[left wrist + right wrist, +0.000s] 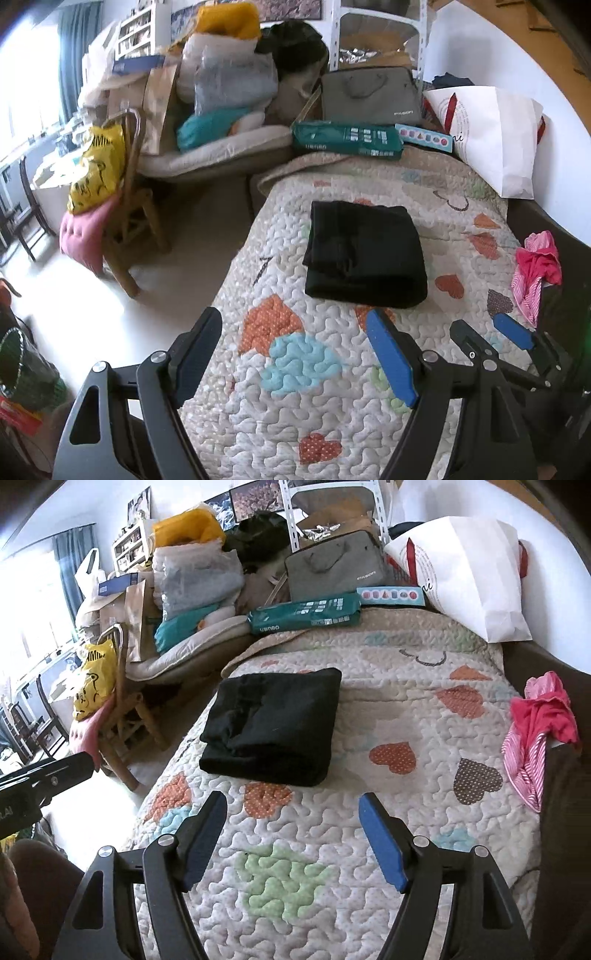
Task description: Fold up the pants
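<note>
Quilt (369, 709): folded pants (271, 723); pink garment (543, 720) at rt edge.

A heart-patterned quilt (332, 387) covers the bed; a wooden chair (129, 236) stands left on pale floor (74, 314), near a bright window (22, 81).
</note>
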`<control>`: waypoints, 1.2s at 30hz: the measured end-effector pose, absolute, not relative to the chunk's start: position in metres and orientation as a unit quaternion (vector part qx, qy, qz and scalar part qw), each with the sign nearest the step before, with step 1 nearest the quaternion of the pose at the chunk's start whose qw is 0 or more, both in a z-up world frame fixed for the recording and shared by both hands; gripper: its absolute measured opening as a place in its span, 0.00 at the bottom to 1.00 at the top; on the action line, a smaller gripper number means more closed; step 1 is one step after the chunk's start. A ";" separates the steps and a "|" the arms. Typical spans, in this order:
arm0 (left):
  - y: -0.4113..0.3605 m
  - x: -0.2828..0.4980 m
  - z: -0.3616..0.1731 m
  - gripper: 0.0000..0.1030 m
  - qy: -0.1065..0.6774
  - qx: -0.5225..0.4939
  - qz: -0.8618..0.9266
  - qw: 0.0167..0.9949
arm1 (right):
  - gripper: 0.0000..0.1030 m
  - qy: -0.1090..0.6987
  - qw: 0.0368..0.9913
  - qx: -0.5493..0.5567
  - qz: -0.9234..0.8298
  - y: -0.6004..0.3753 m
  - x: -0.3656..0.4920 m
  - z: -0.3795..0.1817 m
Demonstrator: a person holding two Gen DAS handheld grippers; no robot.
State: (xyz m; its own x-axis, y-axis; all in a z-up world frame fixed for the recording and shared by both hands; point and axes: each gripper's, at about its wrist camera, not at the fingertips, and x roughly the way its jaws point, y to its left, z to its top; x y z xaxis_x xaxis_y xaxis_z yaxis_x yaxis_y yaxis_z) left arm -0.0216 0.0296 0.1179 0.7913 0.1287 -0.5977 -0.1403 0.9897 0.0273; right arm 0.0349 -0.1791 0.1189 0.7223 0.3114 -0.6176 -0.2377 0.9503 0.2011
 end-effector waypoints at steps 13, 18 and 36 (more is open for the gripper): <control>0.017 -0.023 0.118 0.78 0.303 0.016 0.078 0.950 | 0.79 0.333 0.930 0.056 0.147 -0.181 0.034 0.120; 0.020 -0.024 0.115 0.78 0.295 0.008 0.084 0.952 | 0.80 0.337 0.929 0.057 0.145 -0.181 0.035 0.117; 0.025 -0.030 0.114 1.00 0.238 0.010 0.099 0.966 | 0.80 0.331 0.932 0.035 0.145 -0.166 0.033 0.114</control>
State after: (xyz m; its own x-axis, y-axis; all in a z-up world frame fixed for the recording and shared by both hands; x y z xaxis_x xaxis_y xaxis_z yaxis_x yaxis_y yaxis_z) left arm -0.0299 0.0254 0.1135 0.8665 0.1972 -0.4586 -0.1872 0.9800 0.0677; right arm 0.0330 -0.1663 0.1145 0.7390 0.2938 -0.6063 -0.2479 0.9553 0.1608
